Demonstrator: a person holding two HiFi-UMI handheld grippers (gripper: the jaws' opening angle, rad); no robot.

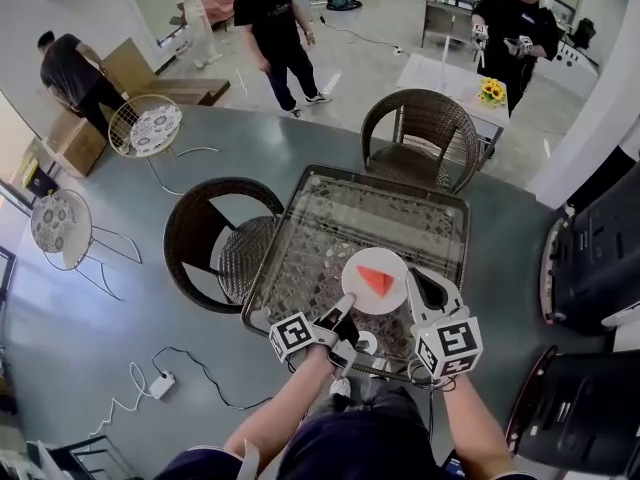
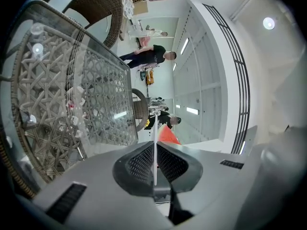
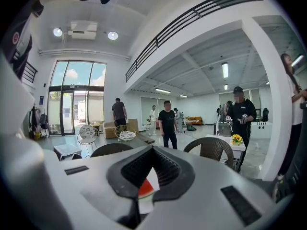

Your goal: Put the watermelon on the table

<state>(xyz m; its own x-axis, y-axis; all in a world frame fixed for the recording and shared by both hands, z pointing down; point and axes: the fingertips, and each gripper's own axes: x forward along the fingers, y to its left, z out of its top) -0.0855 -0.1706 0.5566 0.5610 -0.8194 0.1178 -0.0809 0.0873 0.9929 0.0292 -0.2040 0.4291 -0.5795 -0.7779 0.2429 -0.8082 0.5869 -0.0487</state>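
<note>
A red watermelon slice [image 1: 376, 280] lies on a small white plate [image 1: 352, 286] that is held above the glass table [image 1: 330, 203]. My left gripper [image 1: 345, 315] is shut on the plate's near rim. In the left gripper view the plate [image 2: 155, 150] stands edge-on between the jaws, with the slice [image 2: 168, 134] beyond it. My right gripper [image 1: 414, 274] sits at the plate's right rim. Its jaws stand close together. In the right gripper view, red flesh with green rind [image 3: 145, 189] and a white piece [image 3: 152, 182] show in their narrow gap. Whether they pinch anything is unclear.
The glass table top rests on a wicker base. Two wicker chairs [image 1: 215, 238] [image 1: 420, 133] stand at its left and far sides. Dark seats [image 1: 590, 268] are on the right. Several people stand farther back. A cable and power strip [image 1: 160, 383] lie on the floor.
</note>
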